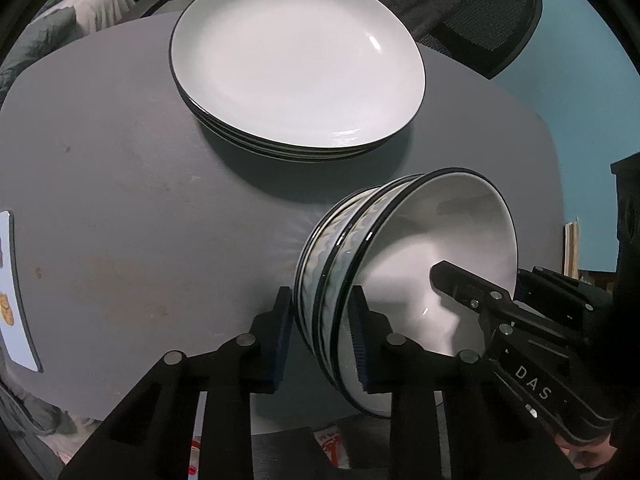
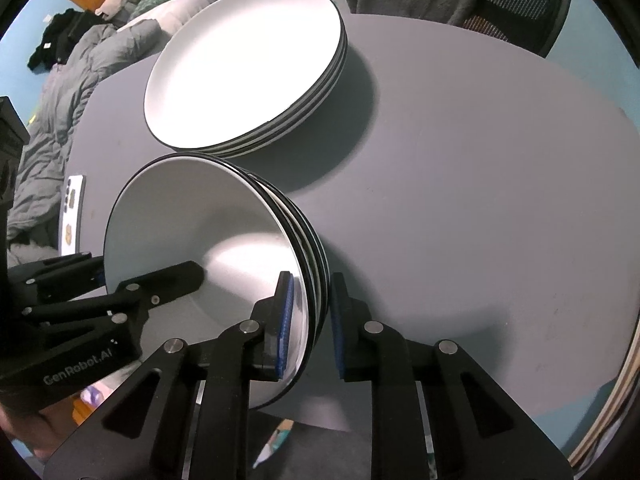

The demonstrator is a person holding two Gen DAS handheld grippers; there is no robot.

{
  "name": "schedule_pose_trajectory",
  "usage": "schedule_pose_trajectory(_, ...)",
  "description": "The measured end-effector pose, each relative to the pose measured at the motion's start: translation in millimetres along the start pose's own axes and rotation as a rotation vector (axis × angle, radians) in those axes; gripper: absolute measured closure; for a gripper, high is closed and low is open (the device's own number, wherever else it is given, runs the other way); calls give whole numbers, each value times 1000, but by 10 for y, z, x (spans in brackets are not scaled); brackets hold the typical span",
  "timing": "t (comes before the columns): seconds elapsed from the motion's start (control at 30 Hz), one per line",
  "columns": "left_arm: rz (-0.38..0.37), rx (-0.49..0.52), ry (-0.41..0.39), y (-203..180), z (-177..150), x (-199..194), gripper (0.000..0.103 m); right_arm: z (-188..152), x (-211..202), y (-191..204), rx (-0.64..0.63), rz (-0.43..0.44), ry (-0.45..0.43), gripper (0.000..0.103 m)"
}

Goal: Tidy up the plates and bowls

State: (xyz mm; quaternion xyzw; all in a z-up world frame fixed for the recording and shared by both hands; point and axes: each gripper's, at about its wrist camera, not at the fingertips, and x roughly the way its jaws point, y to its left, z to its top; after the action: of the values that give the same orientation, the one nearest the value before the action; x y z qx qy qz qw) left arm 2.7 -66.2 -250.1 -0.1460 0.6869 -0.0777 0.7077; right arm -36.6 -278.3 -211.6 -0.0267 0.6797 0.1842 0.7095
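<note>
Nested white glazed bowls with wave-patterned bands [image 1: 352, 256] hang over the grey table [image 1: 140, 200], near stacked black-rimmed plates [image 1: 296, 60]; left gripper [image 1: 320, 336] and right gripper [image 2: 310, 320] pinch opposite rims. Heavy, slick, breakable: grip rims firmly.

Grey round table [image 1: 120, 184], black mesh chair [image 1: 492, 4] (behind), blue wall [image 1: 580, 112], rumpled bedding [image 2: 60, 92]
</note>
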Motion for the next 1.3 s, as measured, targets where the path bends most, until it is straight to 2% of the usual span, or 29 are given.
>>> schedule_pose_trajectory(0.27,17,3,-4,7,-9,-26,81,-5,-33,-84,11,8,3,86)
schedule_pose_trajectory(0.8,79,14,-17,-56,-42,-60,84,-50,-52,29,-10,-11,-15,87)
schedule_pose_trajectory(1.3,93,12,-47,-72,10,-219,84,5,-179,86,-37,13,-37,88)
